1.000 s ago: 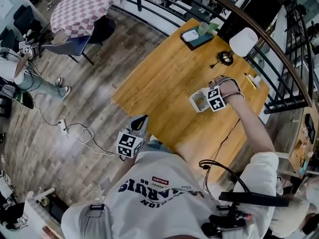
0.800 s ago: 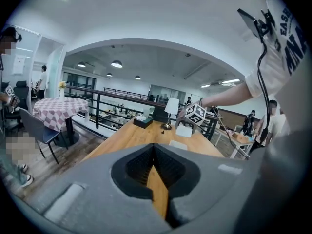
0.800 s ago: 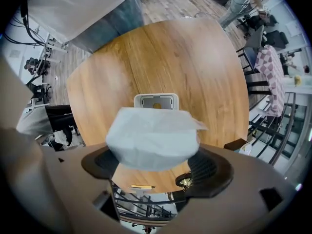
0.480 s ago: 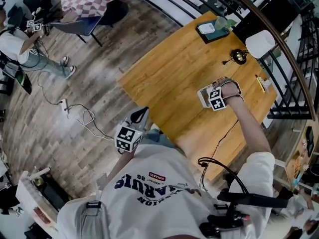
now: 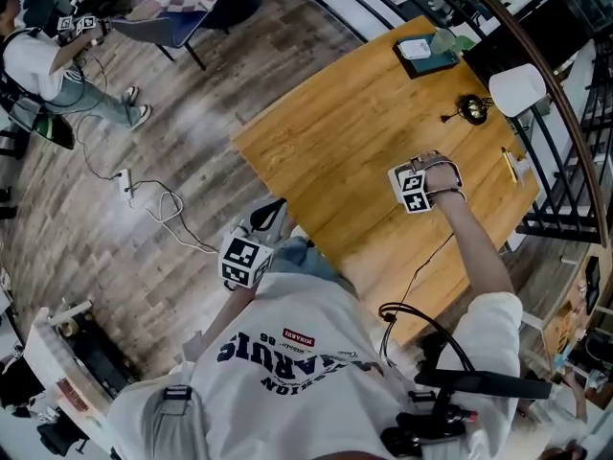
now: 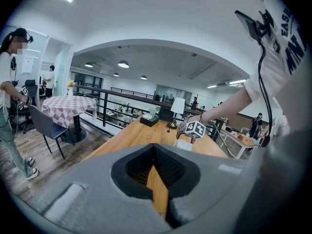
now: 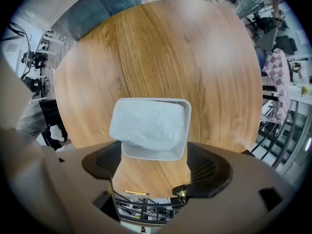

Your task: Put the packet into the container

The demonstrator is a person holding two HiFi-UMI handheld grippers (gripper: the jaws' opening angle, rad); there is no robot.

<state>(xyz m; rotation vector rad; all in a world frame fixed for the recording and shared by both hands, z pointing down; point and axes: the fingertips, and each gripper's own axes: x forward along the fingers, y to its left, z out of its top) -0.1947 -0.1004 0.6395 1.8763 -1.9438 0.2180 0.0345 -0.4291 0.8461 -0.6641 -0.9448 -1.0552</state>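
Clamping packet (image 7: 148,121) in right gripper (image 7: 154,151) jaws, over container (image 7: 187,112), left gripper (image 6: 154,152) jaws together

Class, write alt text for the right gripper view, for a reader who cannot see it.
The two jaws hold a white packet, tilted over an open white container and overhanging its left rim. The container stands on a wooden table, seen from steeply above.

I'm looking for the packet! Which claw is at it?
The right claw, over the wooden table, with the packet between its jaws over the white container. The left claw is off the table.
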